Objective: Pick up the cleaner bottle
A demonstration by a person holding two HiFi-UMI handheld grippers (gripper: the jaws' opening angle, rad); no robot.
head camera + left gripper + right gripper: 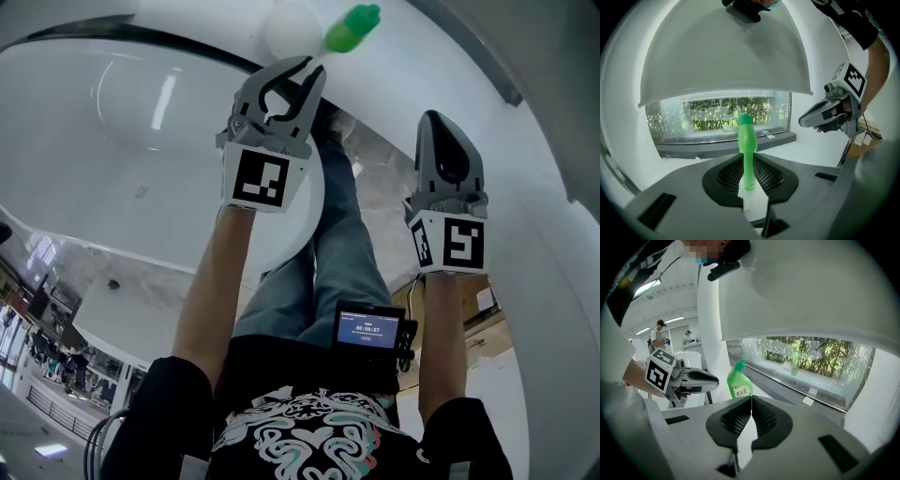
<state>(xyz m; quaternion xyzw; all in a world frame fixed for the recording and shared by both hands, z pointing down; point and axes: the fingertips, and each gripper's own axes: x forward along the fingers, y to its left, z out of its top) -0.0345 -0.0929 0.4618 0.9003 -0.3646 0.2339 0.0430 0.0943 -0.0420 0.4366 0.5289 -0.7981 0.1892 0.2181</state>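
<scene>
cleaner bottle [747,140]: green, upright on the white ledge [811,150], dead ahead of the left gripper [298,73] jaws. I see it edge-on through the gap between them, just past the tips. Not touched as far as I can tell; in the right gripper view the left tips sit just short of its side. Left jaws only a crack apart, nothing held. That gap looks narrower than the bottle body

Step in hand, my call: approach, pre-grasp. To do it well I'd open the left jaws wider before going further in, else the tips could shove the bottle and topple it on that smooth ledge. The narrow edge faces the jaws, so the pads would close across the flat faces; that's good, I'd hold that roll. I'd aim for the body below the neck, not the tapered neck, which could slip out of the pads. Bring it deep between the pads, close firmly (the plastic will likely give a bit), then lift straight up

right gripper [751,401]: off to the right of the left jaws, tips shut together, empty. The bottle is ahead-left of its jaws. I'd leave it clear of the grasp
</scene>
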